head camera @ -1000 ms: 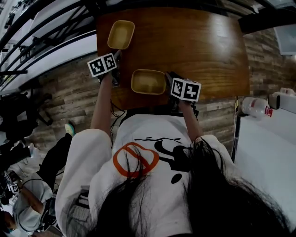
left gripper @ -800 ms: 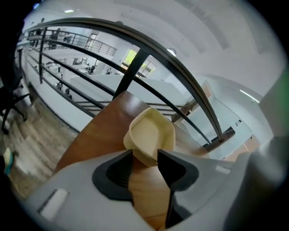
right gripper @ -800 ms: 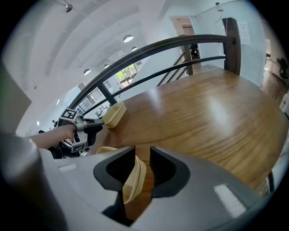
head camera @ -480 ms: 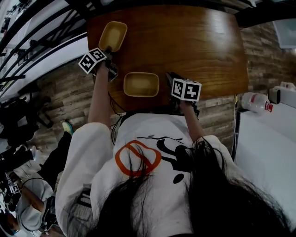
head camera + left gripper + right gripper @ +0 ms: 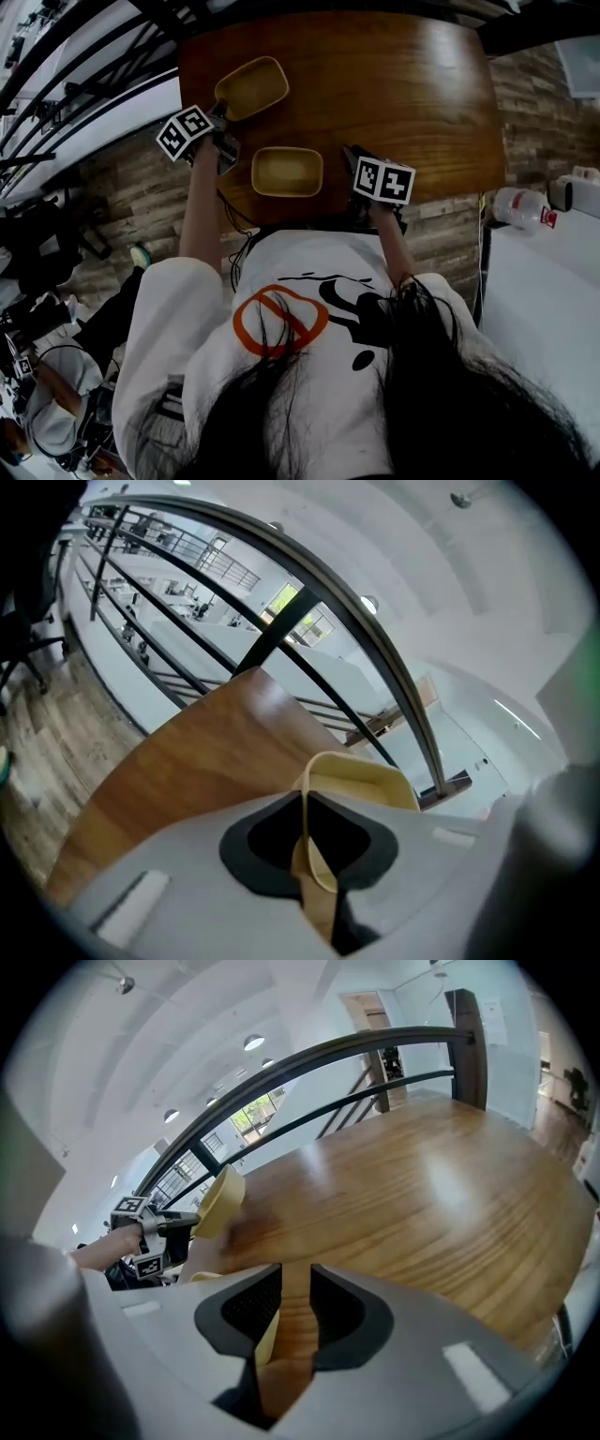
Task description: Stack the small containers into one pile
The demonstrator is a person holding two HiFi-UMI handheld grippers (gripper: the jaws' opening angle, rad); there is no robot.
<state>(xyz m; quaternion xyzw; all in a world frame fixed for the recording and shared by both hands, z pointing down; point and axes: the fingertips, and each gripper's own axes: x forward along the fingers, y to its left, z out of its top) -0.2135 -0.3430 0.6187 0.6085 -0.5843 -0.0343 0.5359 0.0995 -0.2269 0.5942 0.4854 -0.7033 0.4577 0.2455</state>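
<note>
Two small yellow containers are on show. The far container [image 5: 251,87] is tilted at the table's back left, and my left gripper [image 5: 223,117] is shut on its near rim. In the left gripper view the thin yellow wall [image 5: 361,780] is pinched at my left gripper [image 5: 305,803]. The near container [image 5: 287,172] rests on the table by the front edge. My right gripper [image 5: 349,155] sits just right of it, open, with bare wood showing at my right gripper [image 5: 286,1283] and the container's rim [image 5: 267,1340] beside the left jaw. The held container [image 5: 217,1202] shows there too.
The brown wooden table [image 5: 403,84] has bare surface across its right half. A dark metal railing [image 5: 84,66] runs past its left and far sides. A white bottle [image 5: 520,208] lies on a white surface to the right, off the table.
The left gripper has closed on the far container's rim, tilted it and carried it a little right and nearer. The near container and right gripper have stayed put.
</note>
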